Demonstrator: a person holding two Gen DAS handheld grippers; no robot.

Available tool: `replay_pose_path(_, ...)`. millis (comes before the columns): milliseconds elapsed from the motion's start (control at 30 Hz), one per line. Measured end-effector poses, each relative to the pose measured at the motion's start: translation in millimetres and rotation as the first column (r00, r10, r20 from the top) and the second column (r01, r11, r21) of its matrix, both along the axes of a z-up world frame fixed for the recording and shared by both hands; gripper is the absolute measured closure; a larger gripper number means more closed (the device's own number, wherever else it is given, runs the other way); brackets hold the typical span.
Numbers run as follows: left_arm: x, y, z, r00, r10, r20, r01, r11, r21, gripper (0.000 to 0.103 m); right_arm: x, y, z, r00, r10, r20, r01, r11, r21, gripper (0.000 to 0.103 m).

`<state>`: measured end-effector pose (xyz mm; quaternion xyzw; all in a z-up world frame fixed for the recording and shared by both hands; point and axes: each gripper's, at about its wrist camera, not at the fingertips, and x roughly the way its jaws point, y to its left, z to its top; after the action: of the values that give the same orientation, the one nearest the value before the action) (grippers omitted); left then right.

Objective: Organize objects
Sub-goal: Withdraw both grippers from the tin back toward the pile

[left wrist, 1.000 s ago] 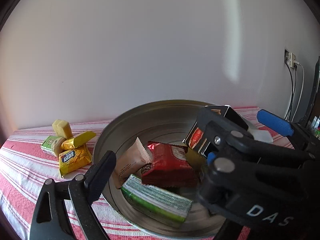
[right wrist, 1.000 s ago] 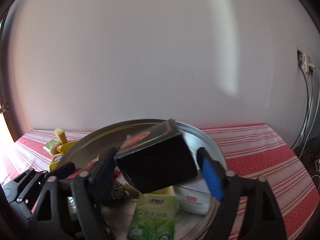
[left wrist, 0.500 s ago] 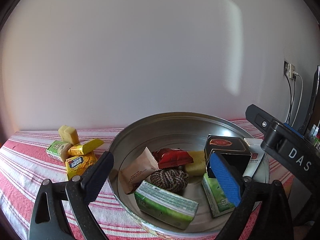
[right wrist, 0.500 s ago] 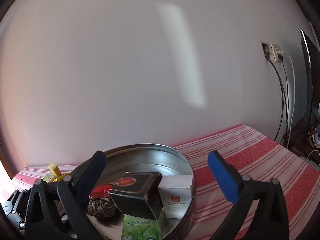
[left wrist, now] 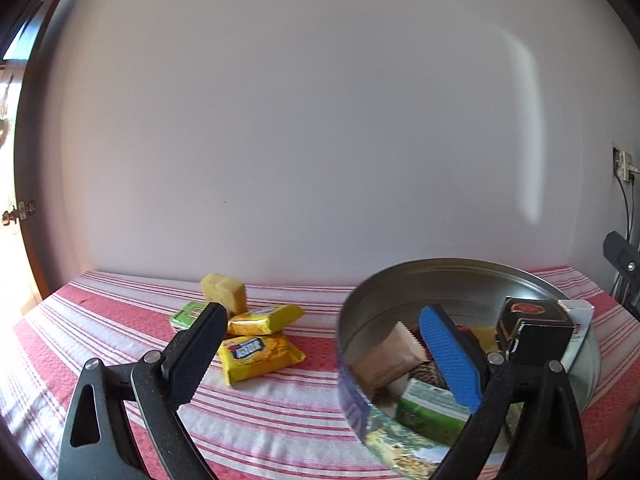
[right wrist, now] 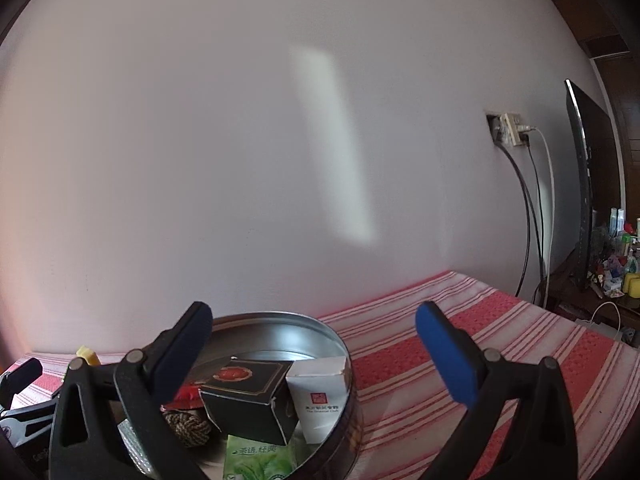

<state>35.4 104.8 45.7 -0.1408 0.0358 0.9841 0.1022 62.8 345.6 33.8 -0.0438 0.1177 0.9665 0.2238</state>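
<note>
Black box (right wrist: 248,396) released into tin (right wrist: 280,320)

Counted: 1 round tin (left wrist: 400,280), 1 black box (right wrist: 248,396), 1 white box (right wrist: 320,392), 1 rope knot (right wrist: 188,426), 4 snack pkts (left wrist: 260,354) on worktop (left wrist: 120,320).

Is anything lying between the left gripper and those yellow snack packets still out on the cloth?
Nothing visible. The left gripper is open and empty, and only bare striped cloth lies between it and the yellow packet. The round tin sits off to the right.
</note>
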Motion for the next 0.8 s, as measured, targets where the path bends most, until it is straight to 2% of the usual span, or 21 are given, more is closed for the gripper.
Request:
replay_pose_path(200, -2.5, -15.1, -7.2, 1.000, 0.030, -0.002, -0.030, 0.999, -0.029, 0.004, 4.5, -18.2, -0.5, 0.999, -0.039, 0.001, 0.039, 0.999, 0.019, 0.000)
replay_pose_path(333, 1.9, -31.9, -9.3, 1.000, 0.016, 0.000, -0.016, 1.000, 0.002, 0.004, 9.9, -34.0, 1.4, 0.998, -0.063, 0.007, 0.062, 0.996, 0.056, 0.000)
replay_pose_path(533, 2.2, -40.4, -7.6, 1.000, 0.004, 0.004, -0.004, 1.000, 0.007, 0.004, 27.4, -51.8, 1.5, 0.995, -0.097, -0.021, 0.098, 0.995, 0.012, 0.000)
replay_pose_path(667, 0.6, -54.9, -8.1, 1.000, 0.009, -0.002, -0.009, 1.000, 0.001, 0.004, 27.7, -75.9, 4.4, 0.997, -0.078, -0.017, 0.079, 0.996, 0.042, 0.000)
replay_pose_path(800, -9.2, -80.4, -7.4, 0.999, 0.053, 0.010, -0.053, 0.999, 0.000, 0.004, 21.2, -101.9, 4.0, 1.000, -0.023, -0.002, 0.023, 0.999, 0.030, 0.000)
